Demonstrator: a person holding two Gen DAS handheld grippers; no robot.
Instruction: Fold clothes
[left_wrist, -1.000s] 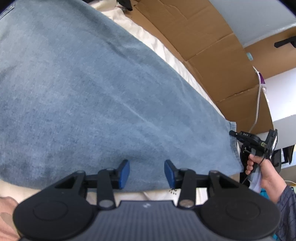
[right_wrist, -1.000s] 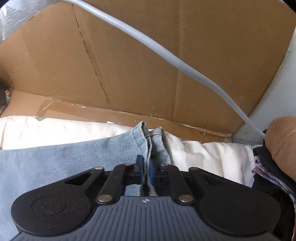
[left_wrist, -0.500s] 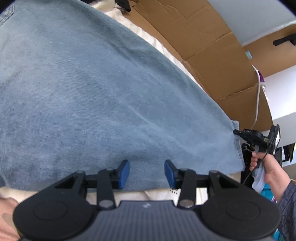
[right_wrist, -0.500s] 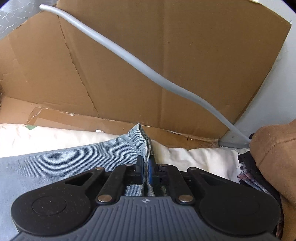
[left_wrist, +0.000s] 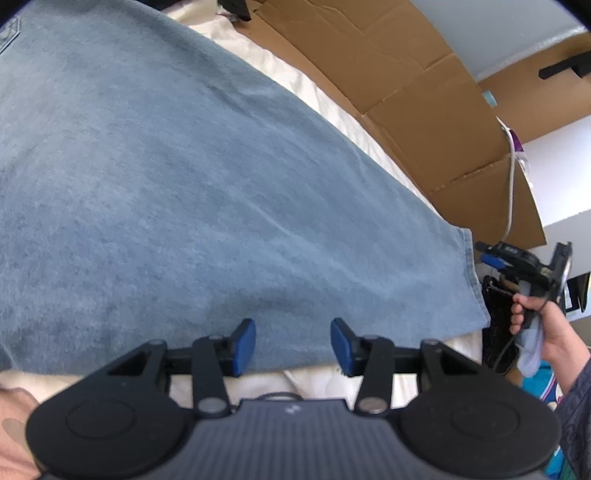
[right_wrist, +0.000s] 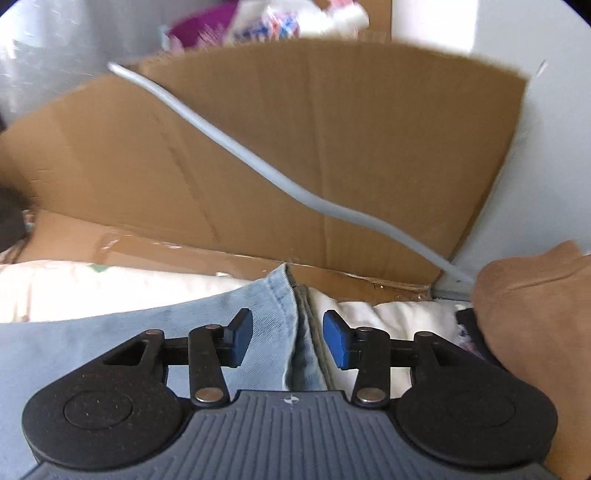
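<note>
Light blue denim garment (left_wrist: 207, 184) lies spread flat on cream bedding (right_wrist: 388, 314). Left gripper (left_wrist: 293, 345) over its near edge, jaws opening, nothing between. Right gripper (right_wrist: 287, 338) opening too; the hem corner stands between its pads, untouched. No legible writing.

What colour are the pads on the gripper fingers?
Blue, on black fingers. The right gripper shows its pads best, in the right wrist view.

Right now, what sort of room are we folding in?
Most likely a bedroom or spare room at home: the denim garment lies on cream bedding, flattened cardboard lines the wall behind, and more clothes are piled alongside.
</note>
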